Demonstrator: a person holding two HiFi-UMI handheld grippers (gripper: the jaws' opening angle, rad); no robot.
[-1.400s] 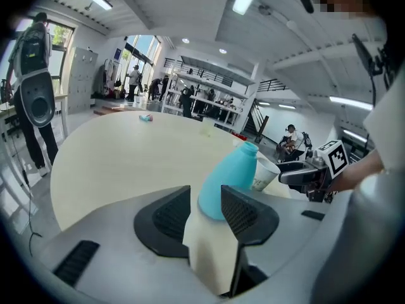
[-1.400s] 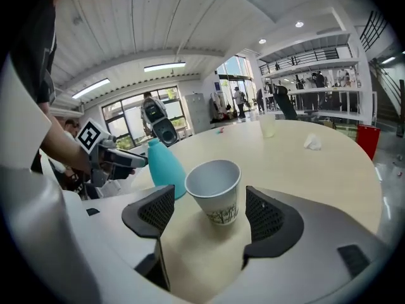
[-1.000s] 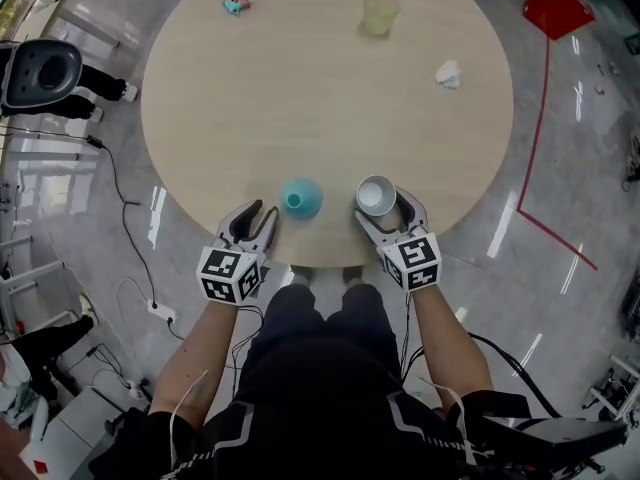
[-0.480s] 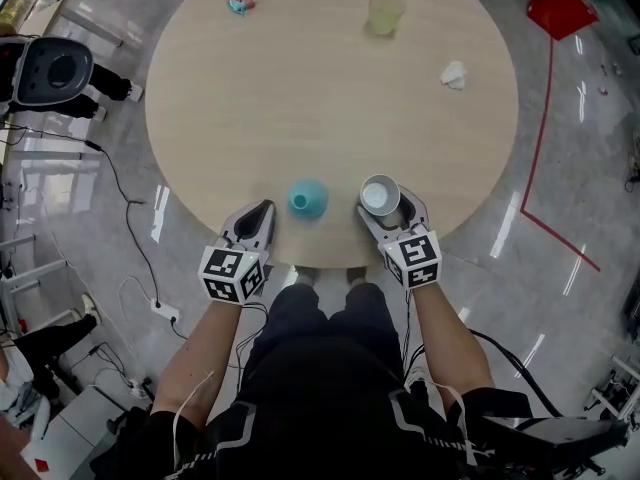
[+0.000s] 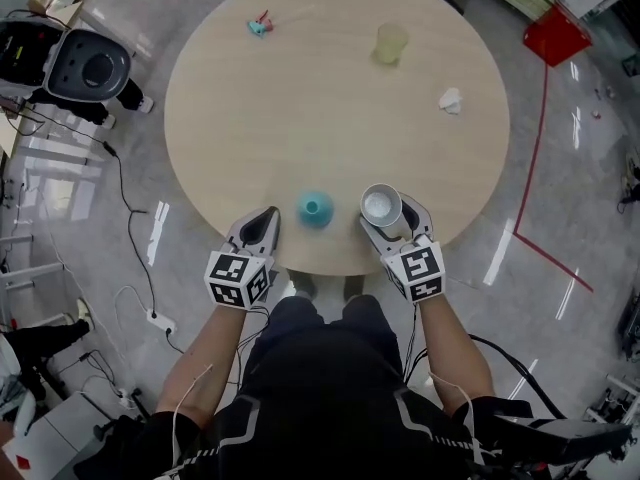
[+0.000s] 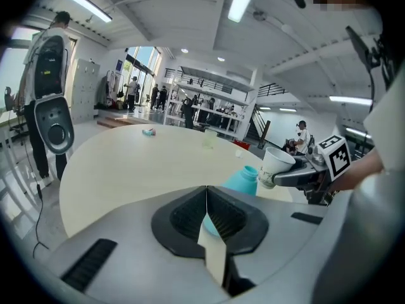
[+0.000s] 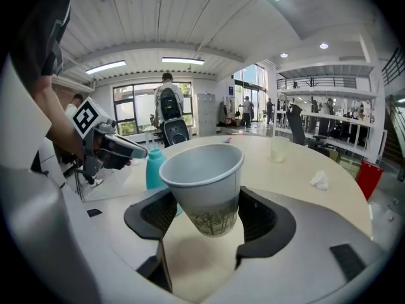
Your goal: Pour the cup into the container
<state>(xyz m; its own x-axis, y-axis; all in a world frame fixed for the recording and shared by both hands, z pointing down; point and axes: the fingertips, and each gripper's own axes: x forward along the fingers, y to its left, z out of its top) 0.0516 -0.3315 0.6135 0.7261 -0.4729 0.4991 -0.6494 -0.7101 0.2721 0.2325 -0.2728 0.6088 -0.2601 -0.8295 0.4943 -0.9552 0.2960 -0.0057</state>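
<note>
On the table [image 5: 300, 118], near edge, we find the container [image 5: 315, 209] between the left hand-held gripper [image 5: 266, 218] and the cup [image 5: 380, 205] in the right hand-held gripper [image 5: 390, 218]; a second cup [image 5: 391, 43] stands far right.

White paper cup [image 5: 381, 206], mouth up, held aloft near the upright teal container [image 5: 315, 209].

two arms out, one gripper empty, one holding
left gripper [image 5: 266, 218] at the table's [image 5: 300, 98] near edge, jaws just closed together with nothing between them; right gripper [image 5: 392, 218] beside it, jaws wide, just eased in, gripping the cup [image 7: 205, 182]; both forearms reach forward, grippers tilted down.
</note>
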